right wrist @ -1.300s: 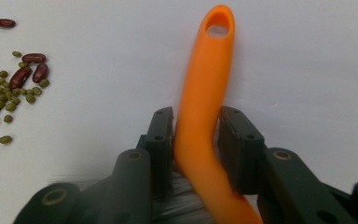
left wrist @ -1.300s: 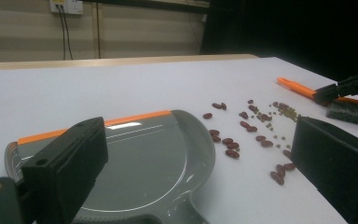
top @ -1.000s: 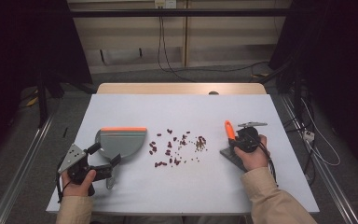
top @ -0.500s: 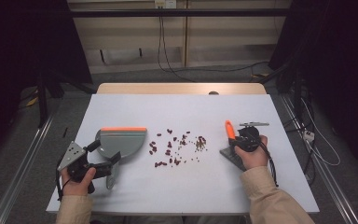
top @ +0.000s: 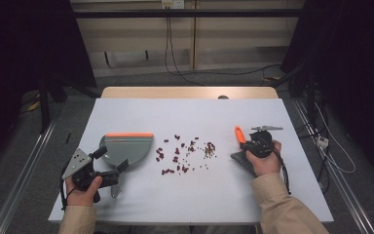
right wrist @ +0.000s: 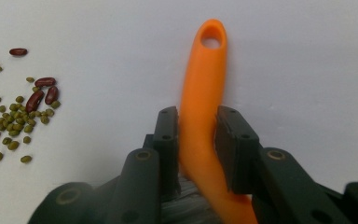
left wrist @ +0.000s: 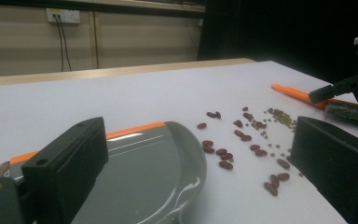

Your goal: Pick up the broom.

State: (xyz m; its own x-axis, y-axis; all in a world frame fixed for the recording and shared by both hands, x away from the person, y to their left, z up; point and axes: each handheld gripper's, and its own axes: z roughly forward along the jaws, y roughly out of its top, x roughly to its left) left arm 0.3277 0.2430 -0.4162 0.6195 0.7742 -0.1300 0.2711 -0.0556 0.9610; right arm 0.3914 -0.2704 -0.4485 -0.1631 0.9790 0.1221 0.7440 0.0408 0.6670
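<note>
The step in hand is judged to be the taking-up of the two sweeping implements, before any sweeping is begun. The orange handle of a small brush is being clamped between the pads of the right tool, whose jaws have just been closing onto it; in the right gripper view the handle is being pinched from both sides, with its hanging hole pointing away and the grey bristles tucked beneath the jaws. In the high view the brush is lying on the white surface at the right, with the right tool resting on it.

The grey dustpan with its orange lip is lying at the left, and the left tool is being held at its handle end. In the left gripper view the jaws are standing wide apart, released, with the dustpan lying between and ahead of them and nothing being squeezed.

The scattered red beans and small green beans are lying between dustpan and brush, apart from both.

Next, the dustpan handle is probably to be gripped by the left tool, and the brush lifted and brought behind the beans. A firm hold on the curved handle is being called for, so that the brush is not twisted while being raised.
</note>
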